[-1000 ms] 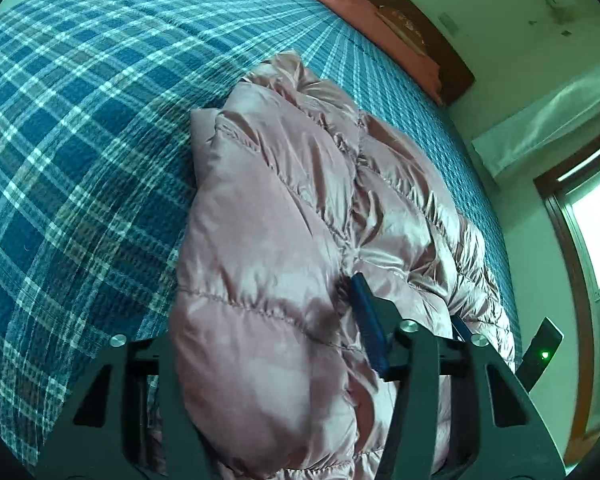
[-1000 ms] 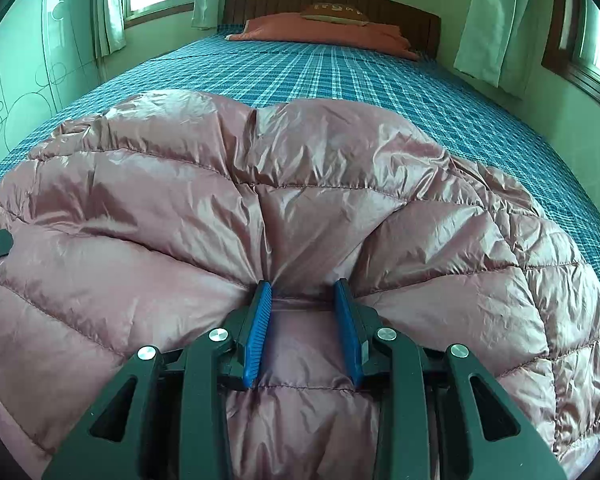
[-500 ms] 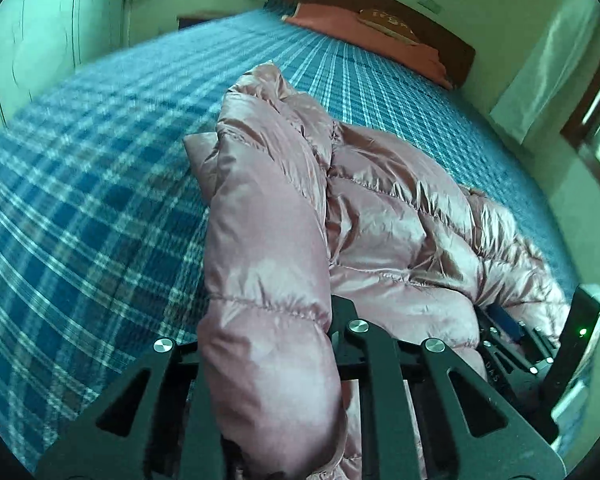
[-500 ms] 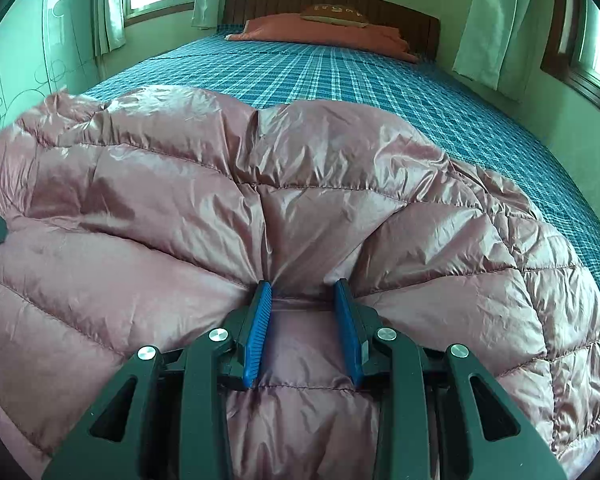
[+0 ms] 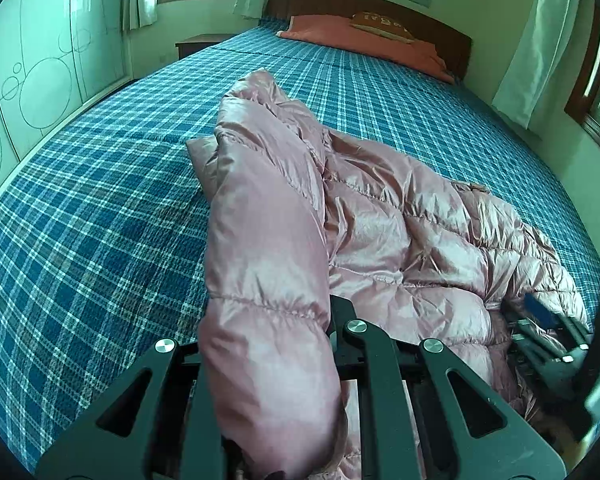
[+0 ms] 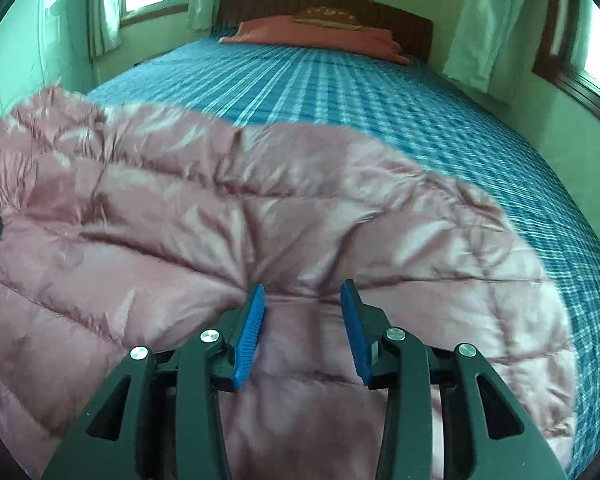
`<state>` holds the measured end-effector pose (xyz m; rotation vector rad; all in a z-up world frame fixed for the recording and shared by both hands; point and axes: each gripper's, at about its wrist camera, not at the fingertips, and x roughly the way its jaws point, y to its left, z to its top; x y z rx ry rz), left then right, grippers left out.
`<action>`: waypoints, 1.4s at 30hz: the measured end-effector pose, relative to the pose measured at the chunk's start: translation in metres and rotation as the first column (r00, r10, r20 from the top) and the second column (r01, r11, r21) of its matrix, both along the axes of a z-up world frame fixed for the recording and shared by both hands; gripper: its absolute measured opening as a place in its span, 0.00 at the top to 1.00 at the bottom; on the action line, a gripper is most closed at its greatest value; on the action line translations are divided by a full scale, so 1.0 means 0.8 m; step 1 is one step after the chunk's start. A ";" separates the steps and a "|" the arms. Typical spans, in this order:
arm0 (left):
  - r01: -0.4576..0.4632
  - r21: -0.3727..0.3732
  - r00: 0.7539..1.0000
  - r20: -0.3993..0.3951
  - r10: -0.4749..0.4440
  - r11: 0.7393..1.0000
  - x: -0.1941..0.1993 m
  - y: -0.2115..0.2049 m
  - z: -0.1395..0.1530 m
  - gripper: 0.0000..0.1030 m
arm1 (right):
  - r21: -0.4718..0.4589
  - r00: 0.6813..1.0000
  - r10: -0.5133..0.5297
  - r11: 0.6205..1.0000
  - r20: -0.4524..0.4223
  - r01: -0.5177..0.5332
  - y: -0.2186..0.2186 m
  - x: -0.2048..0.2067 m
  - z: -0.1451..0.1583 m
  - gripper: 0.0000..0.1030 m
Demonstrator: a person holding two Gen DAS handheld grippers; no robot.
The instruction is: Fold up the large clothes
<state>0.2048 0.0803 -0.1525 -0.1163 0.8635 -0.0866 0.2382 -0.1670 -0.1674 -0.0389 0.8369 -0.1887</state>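
left gripper (image 5: pixel 268 360) clamping jacket (image 5: pixel 380 232) edge, bed (image 5: pixel 100 200)

Item: puffer jacket (image 5: pixel 400 232), large, dusty pink, glossy quilted shell with stitched baffles. Condition: crumpled, partly bunched. Position: spread across the near end of a blue plaid bed (image 5: pixel 100 184); one padded fold raised upright.

My left black two-finger gripper (image 5: pixel 268 344) is clamped tight on a fold of the pink quilted puffer jacket (image 5: pixel 400 232), pitched down toward the bed. My right black gripper (image 6: pixel 302 328), blue ribbed pads (image 6: pixel 250 334), is opening; jacket fabric lies between its jaws, pads not pressing.
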 end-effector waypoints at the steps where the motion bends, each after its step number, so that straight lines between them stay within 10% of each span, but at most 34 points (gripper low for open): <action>1: 0.003 0.009 1.000 0.005 -0.003 1.000 -0.001 -0.002 0.003 0.87 | -0.023 1.000 -0.020 1.000 0.009 0.021 -0.013 -0.008 0.007 0.60; 13: 0.034 0.119 0.997 0.059 -0.041 0.992 -0.010 -0.044 0.039 0.87 | -0.069 0.967 -0.255 0.965 -0.026 0.252 -0.160 -0.087 -0.007 0.60; 42: 0.311 0.440 0.918 0.091 -0.386 0.842 -0.037 -0.299 0.030 0.87 | 0.042 0.971 -0.241 0.970 -0.009 0.241 -0.172 -0.104 -0.044 0.60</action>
